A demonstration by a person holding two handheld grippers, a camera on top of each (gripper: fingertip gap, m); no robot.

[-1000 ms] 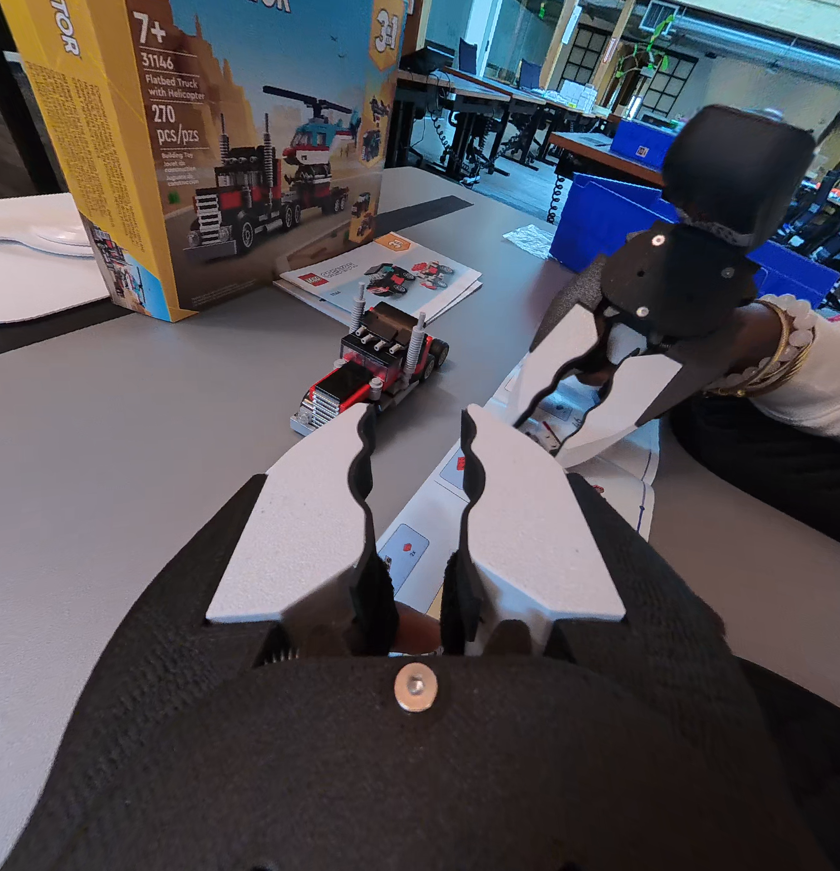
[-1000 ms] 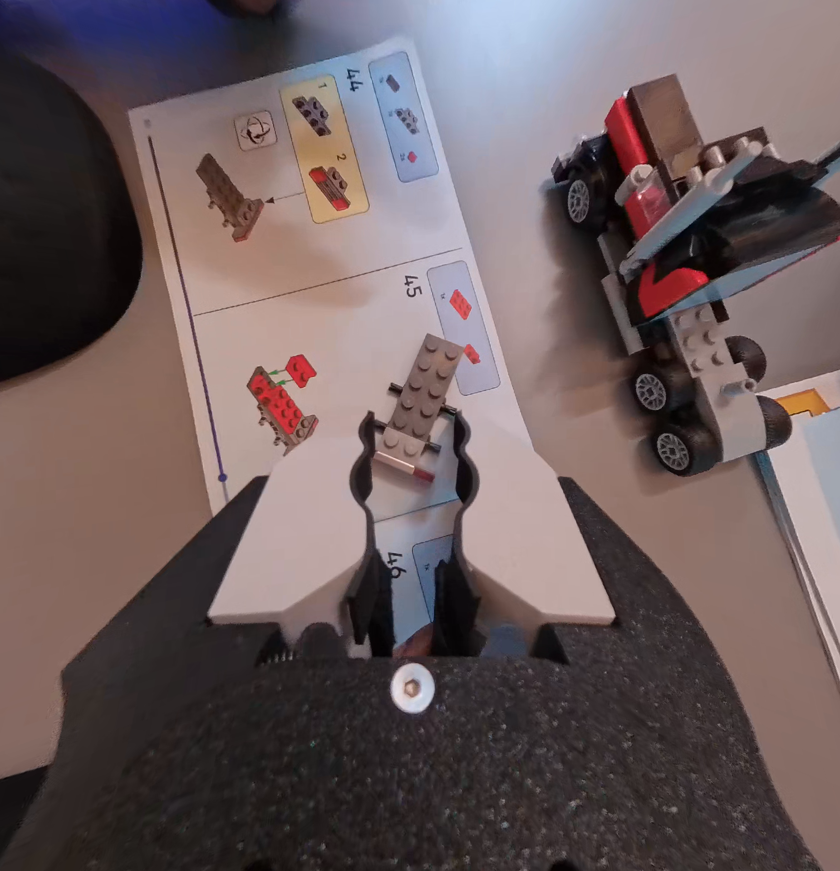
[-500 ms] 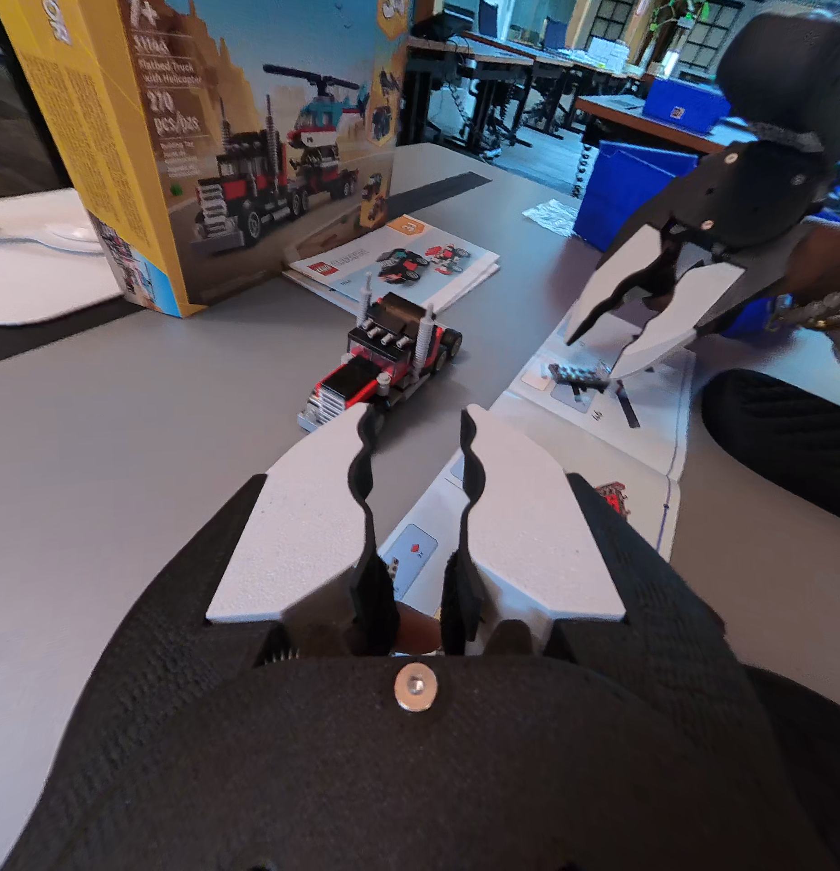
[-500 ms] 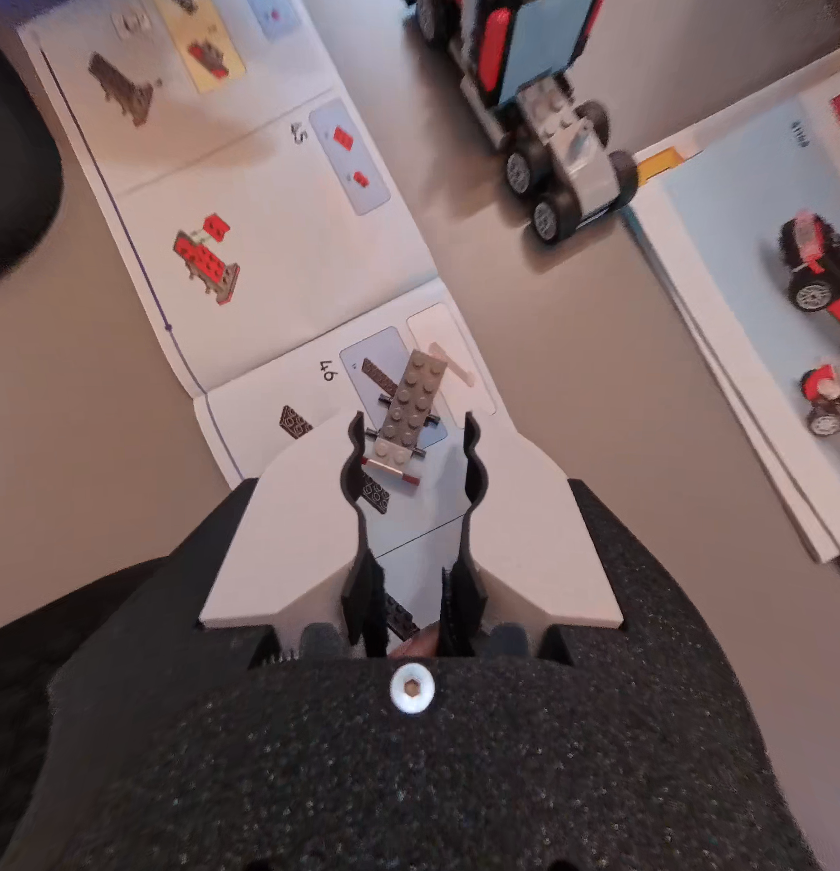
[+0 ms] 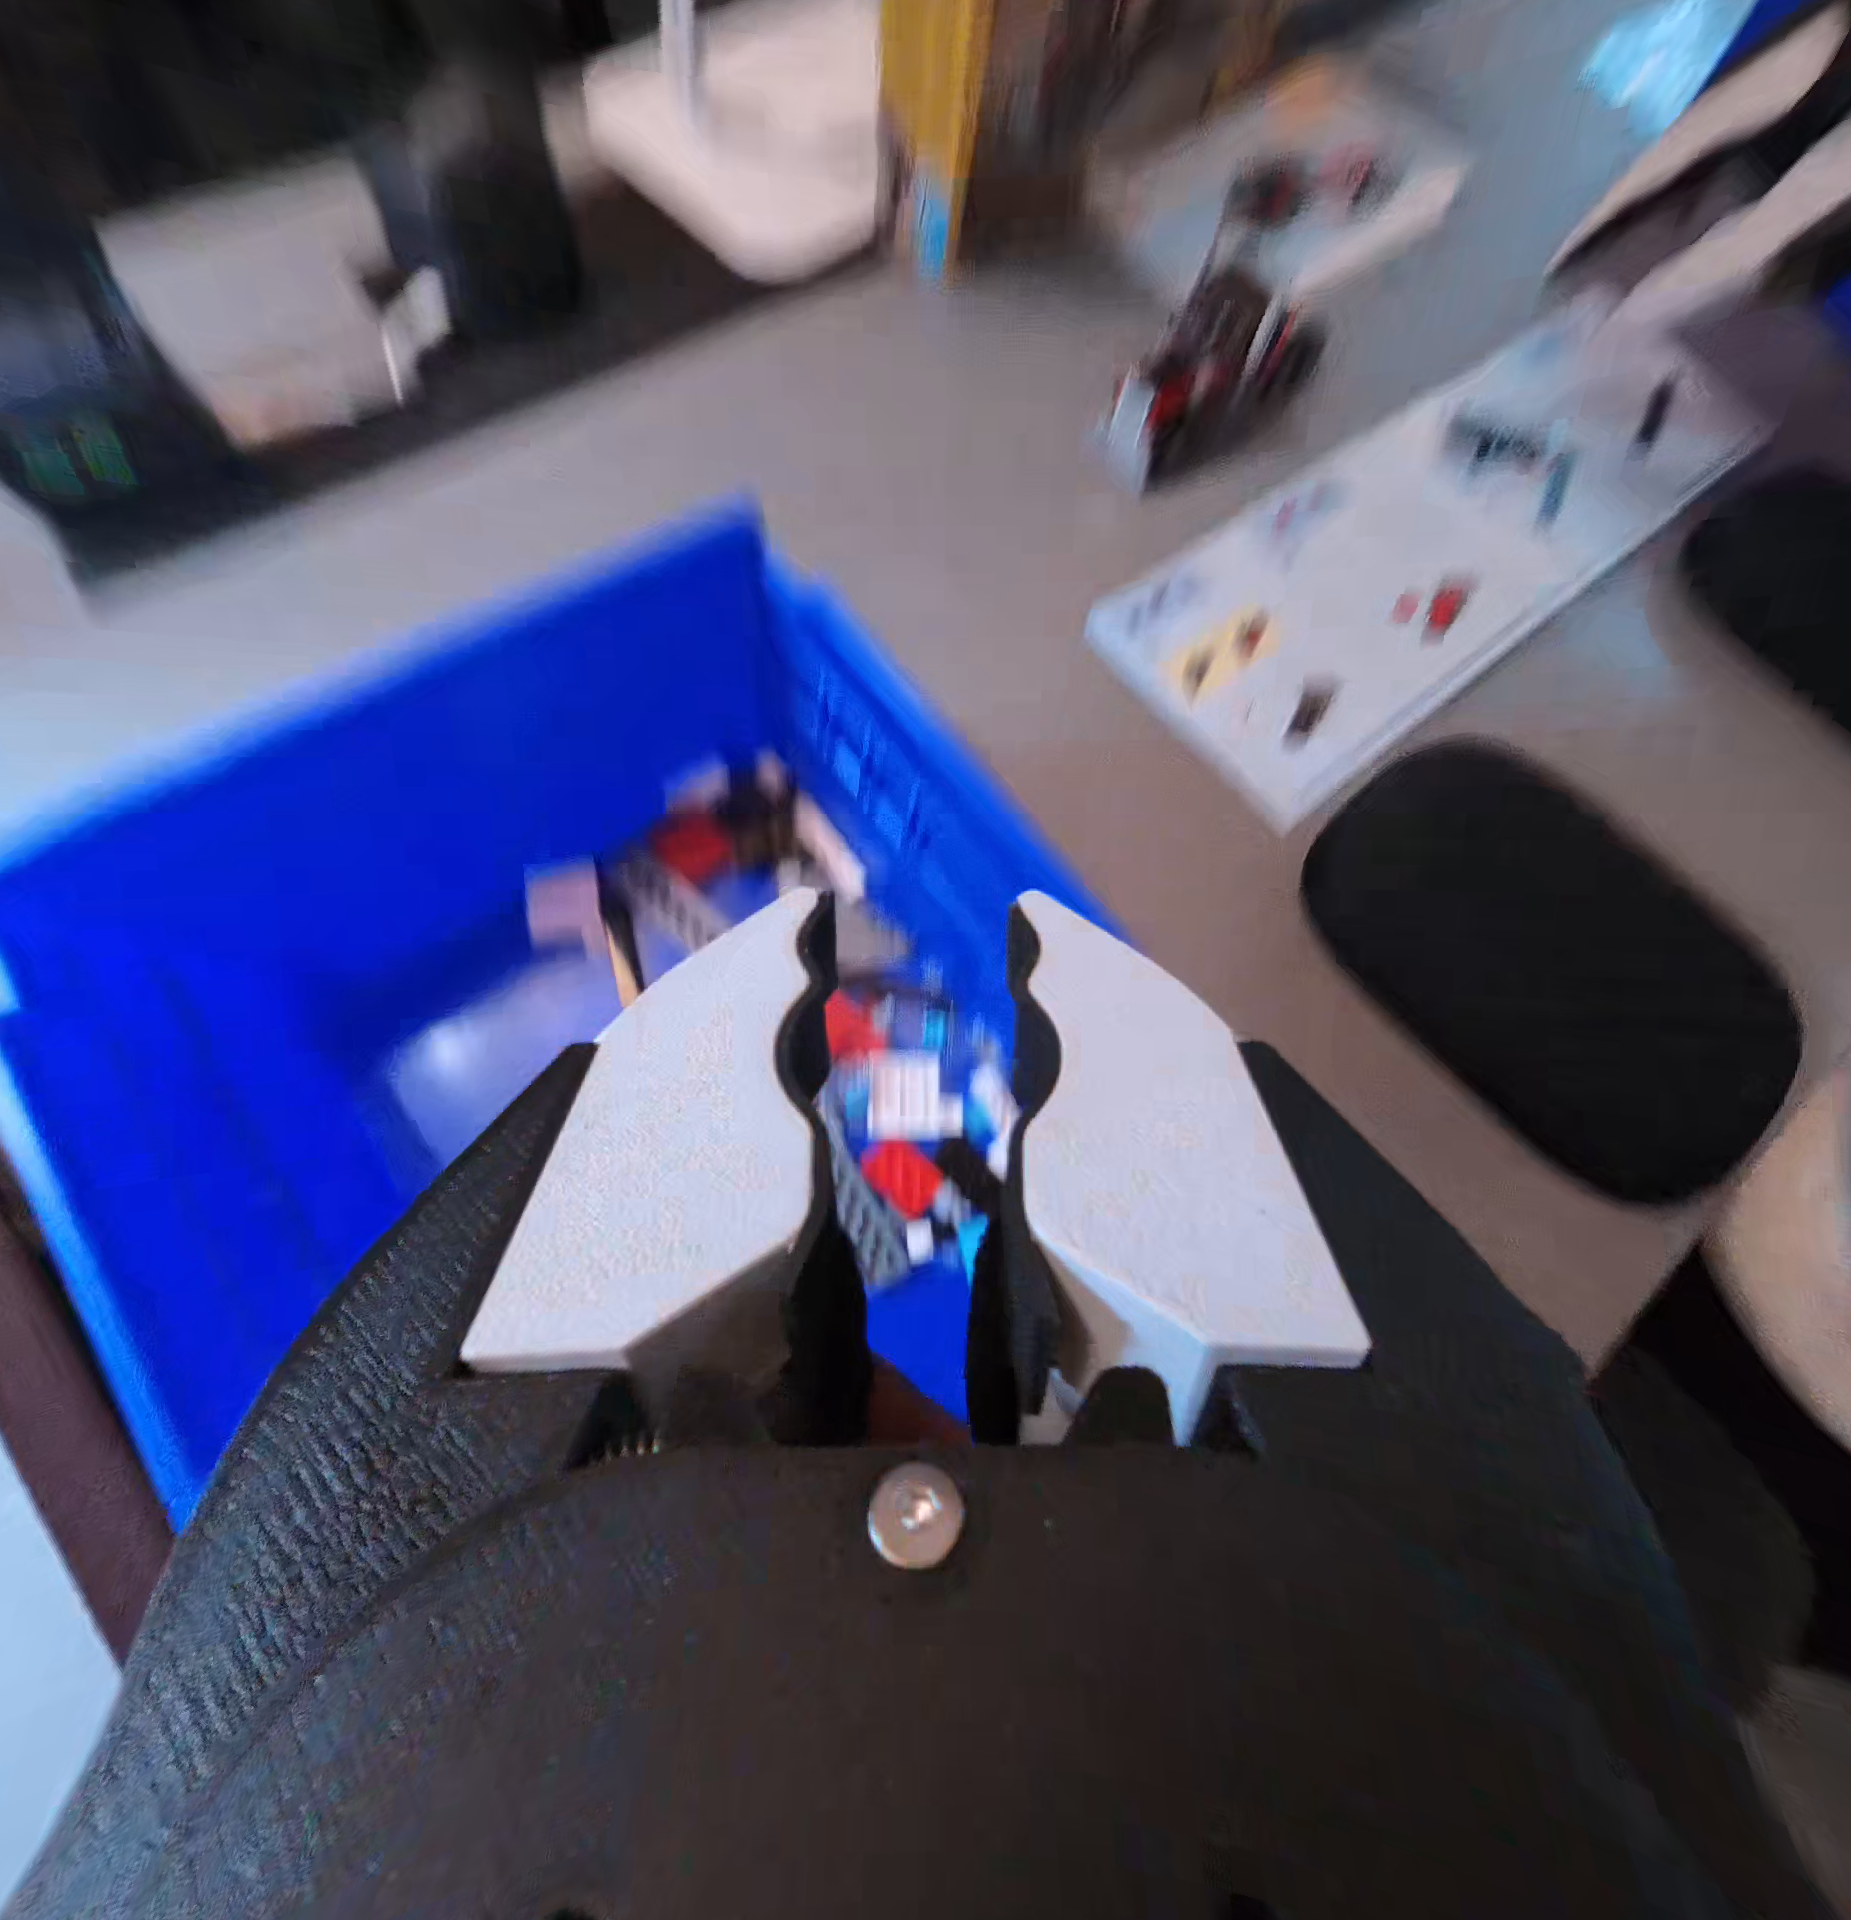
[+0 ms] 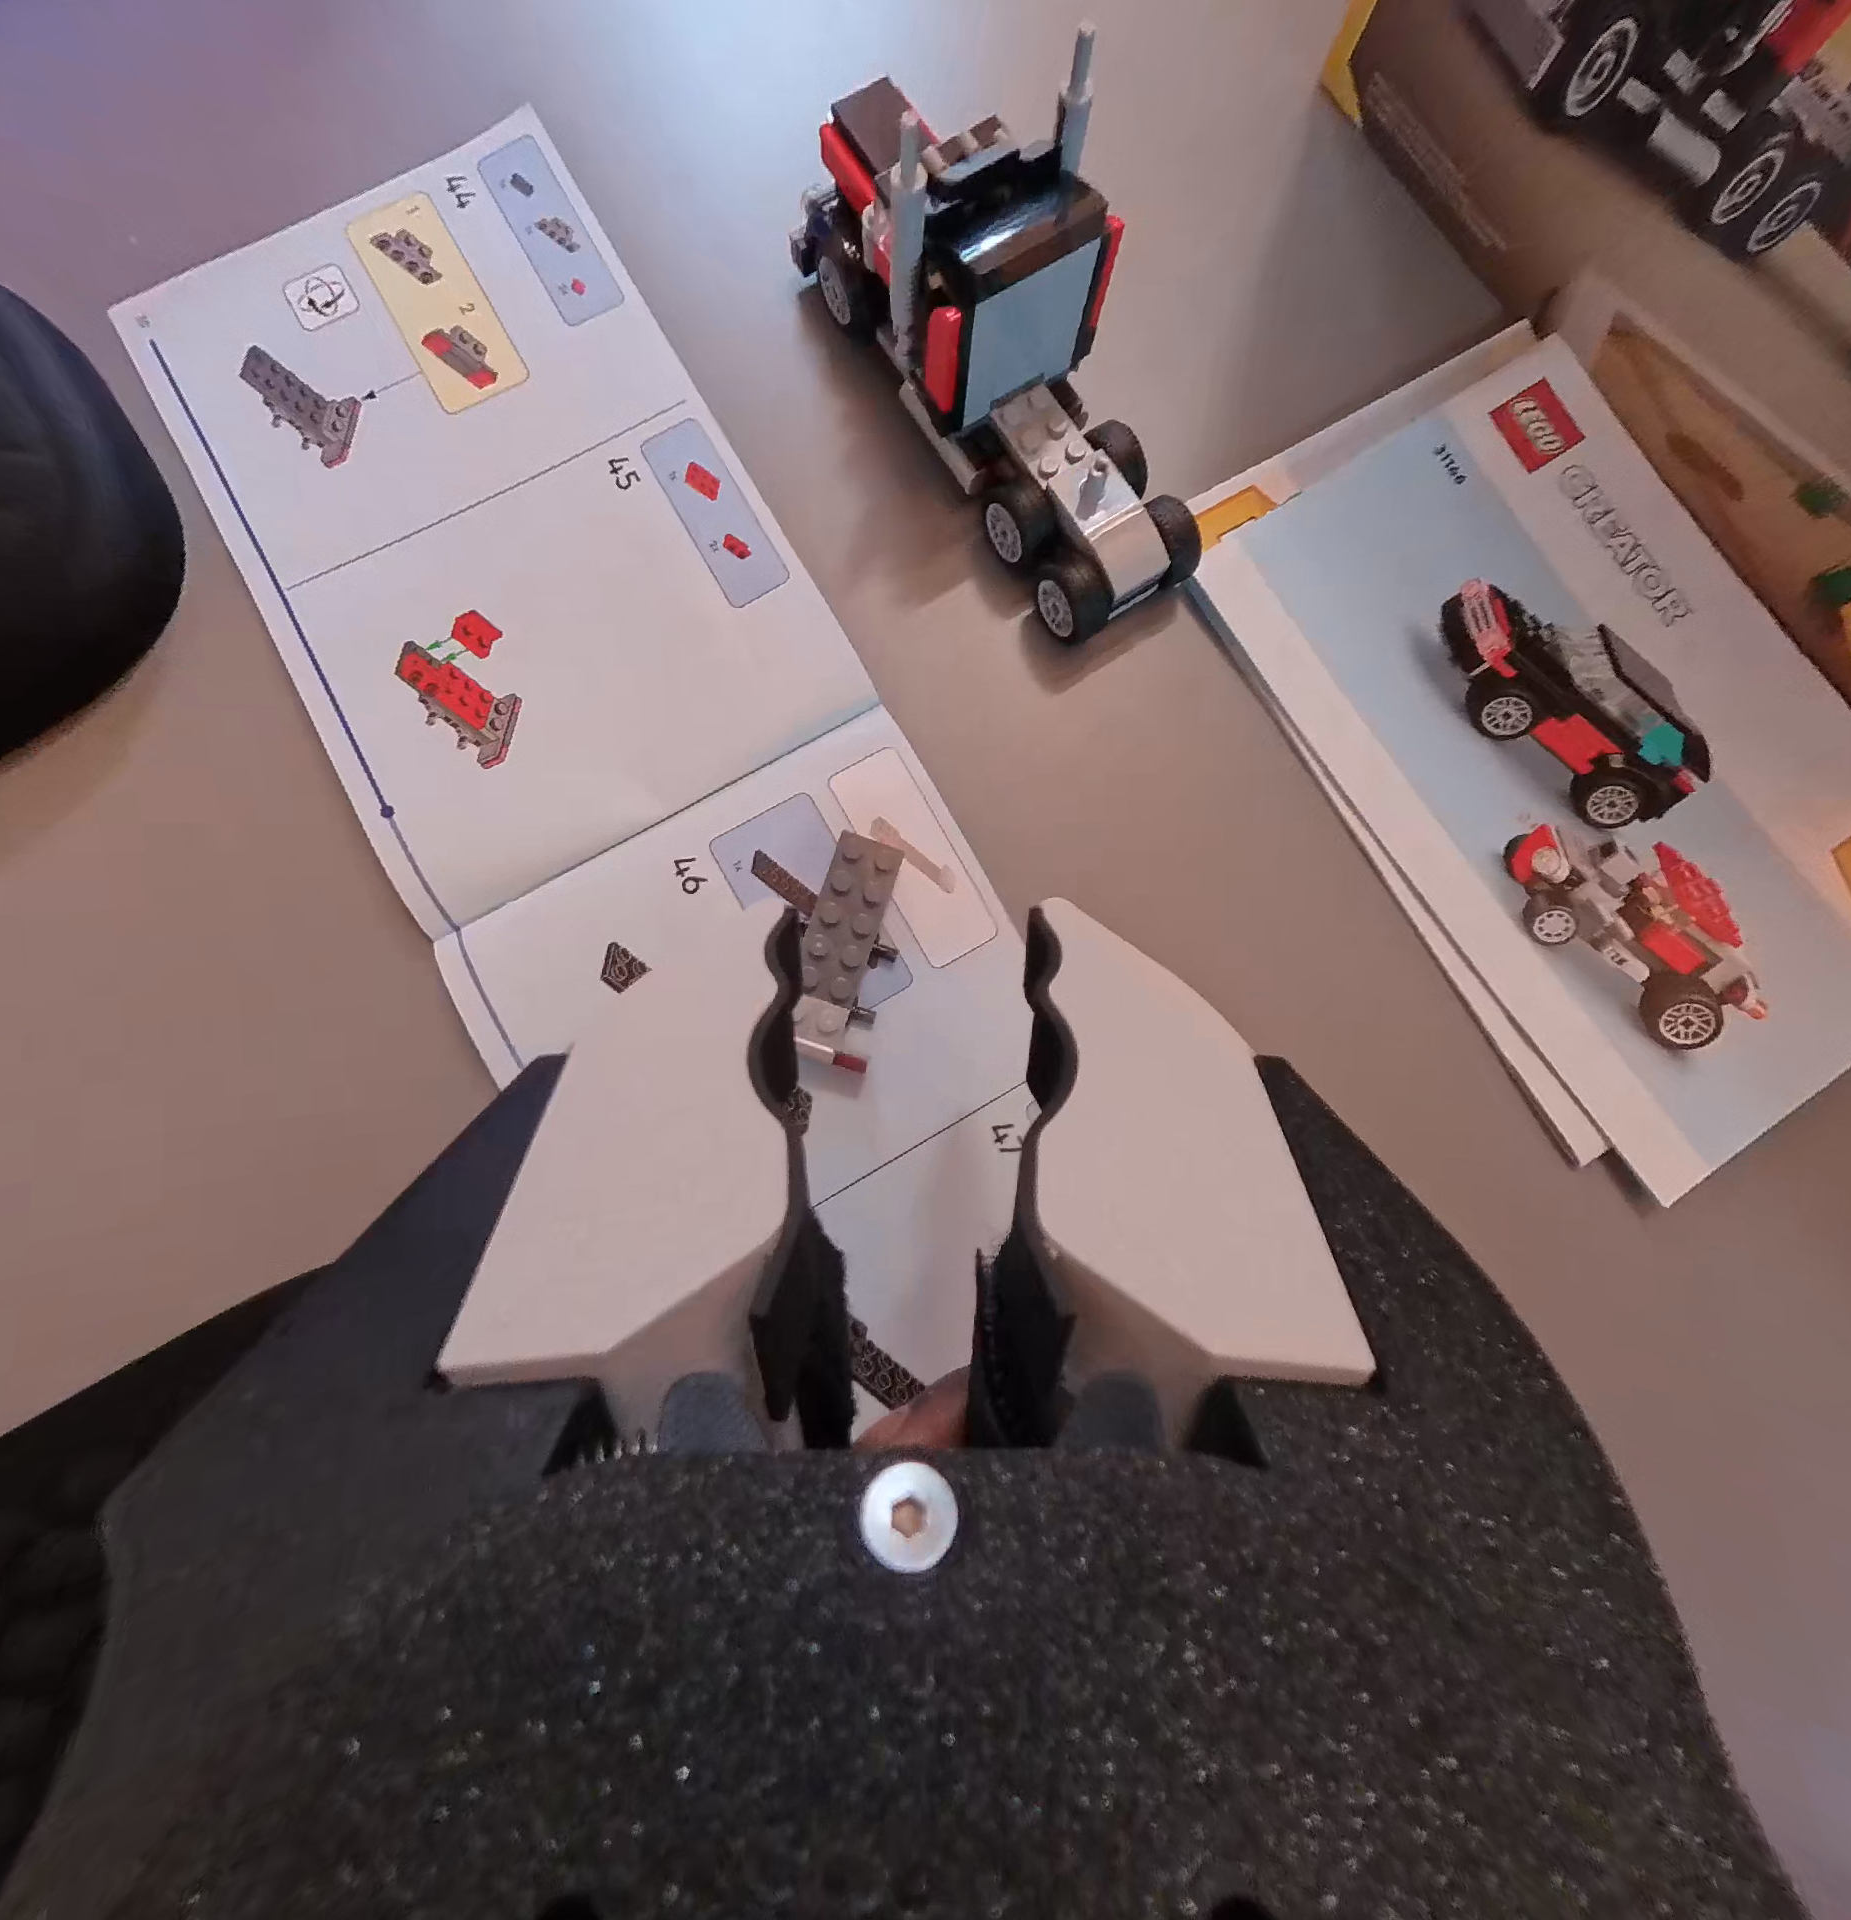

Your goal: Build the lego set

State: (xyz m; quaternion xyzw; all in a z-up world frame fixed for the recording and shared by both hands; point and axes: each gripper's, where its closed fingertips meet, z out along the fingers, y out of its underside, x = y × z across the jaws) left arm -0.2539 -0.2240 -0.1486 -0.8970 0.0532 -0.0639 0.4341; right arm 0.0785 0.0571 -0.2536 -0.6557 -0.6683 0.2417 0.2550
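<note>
My right gripper [image 6: 910,925] is open above the open instruction booklet [image 6: 547,540]. A grey plate assembly [image 6: 848,935] with black axles and a red end lies on the page, against the left finger and clear of the right one. The built red and black truck [image 6: 994,332] stands beyond the booklet. My left gripper [image 5: 916,925] is open and empty, above a blue bin [image 5: 381,779] with several loose bricks [image 5: 900,1143]. The left wrist view is motion-blurred; the truck [image 5: 1212,364] and booklet [image 5: 1420,582] show at its upper right.
A second booklet [image 6: 1523,748] lies right of the truck, and the set's box [image 6: 1627,135] stands behind it. A black pad [image 6: 38,520] sits left of the open booklet and shows in the left wrist view [image 5: 1544,966]. The table [image 6: 173,1039] is grey. About 45 cm separates my left fingertips from my right. About 15 cm separates my right fingertips from the truck [image 5: 1212,364].
My left gripper has swung left, from over the table to above the blue bin. My right gripper carried the grey assembly down the booklet, then opened a little and let it go on the page.
</note>
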